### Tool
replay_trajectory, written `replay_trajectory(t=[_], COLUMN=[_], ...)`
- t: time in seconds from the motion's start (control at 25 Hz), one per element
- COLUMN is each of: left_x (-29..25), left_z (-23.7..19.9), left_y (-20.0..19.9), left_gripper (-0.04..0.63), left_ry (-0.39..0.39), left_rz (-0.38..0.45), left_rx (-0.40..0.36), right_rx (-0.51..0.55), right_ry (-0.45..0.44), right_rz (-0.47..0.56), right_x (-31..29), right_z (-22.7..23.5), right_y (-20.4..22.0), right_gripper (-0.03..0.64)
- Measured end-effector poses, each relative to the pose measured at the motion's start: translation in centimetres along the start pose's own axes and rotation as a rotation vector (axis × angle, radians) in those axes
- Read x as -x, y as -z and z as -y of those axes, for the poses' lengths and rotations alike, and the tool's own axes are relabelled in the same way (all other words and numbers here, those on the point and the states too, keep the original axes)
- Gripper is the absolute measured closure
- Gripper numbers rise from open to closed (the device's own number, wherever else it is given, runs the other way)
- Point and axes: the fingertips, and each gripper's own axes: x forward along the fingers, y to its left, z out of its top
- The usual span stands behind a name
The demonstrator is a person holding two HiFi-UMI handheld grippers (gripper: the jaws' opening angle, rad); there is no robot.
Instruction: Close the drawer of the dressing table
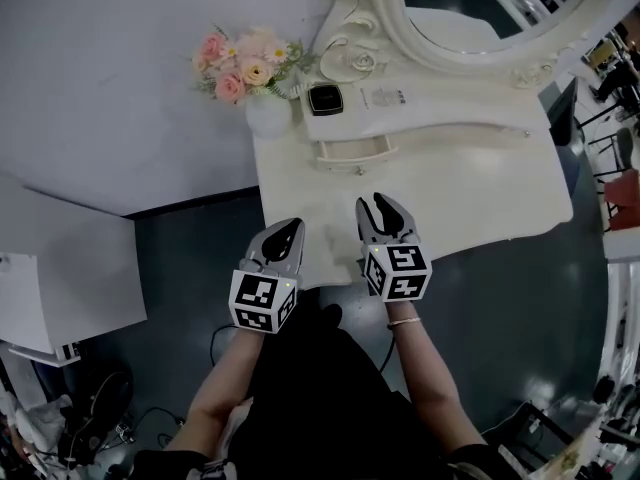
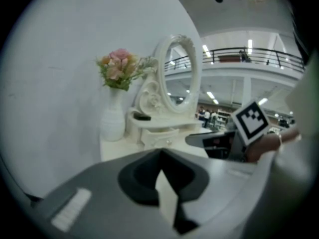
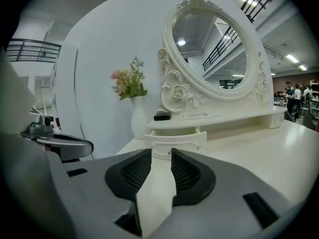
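White bench (image 1: 470, 198) fills the upper right of the frame, oval mirror (image 1: 500, 8) at its back. Drawer (image 1: 352, 152) sticks out open, upper centre. Below it, right claw (image 1: 376, 205) jaws apart, empty; left claw (image 1: 290, 228) tips together, empty.

From the right gripper (image 1: 373, 208), bare tabletop (image 1: 470, 198) runs toward 12 o'clock up to the drawer (image 1: 352, 152) front, with nothing standing on that stretch. At 11 o'clock a vase (image 1: 268, 113) of flowers (image 1: 245, 63) stands just beside the drawer's left end and crowds that side. A shelf (image 1: 440, 108) with a small black box (image 1: 325, 99) sits over the drawer. The mirror (image 1: 490, 18) blocks 1 o'clock. Toward 3 o'clock the tabletop is free.
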Motion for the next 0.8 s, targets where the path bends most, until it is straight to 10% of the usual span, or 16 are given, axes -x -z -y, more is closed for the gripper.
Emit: replay_trajectory(t=[0.8], left_x=[-3.4], left_z=[-3.9], left_y=[1.0], left_gripper=[0.588], left_ry=[0.003], left_rz=[-0.038], left_rx=[0.074], right_rx=[0.031], right_ry=[0.078], right_rz=[-0.145], right_x=[-8.0], right_z=[2.8], right_y=[1.6], right_gripper=[0.486])
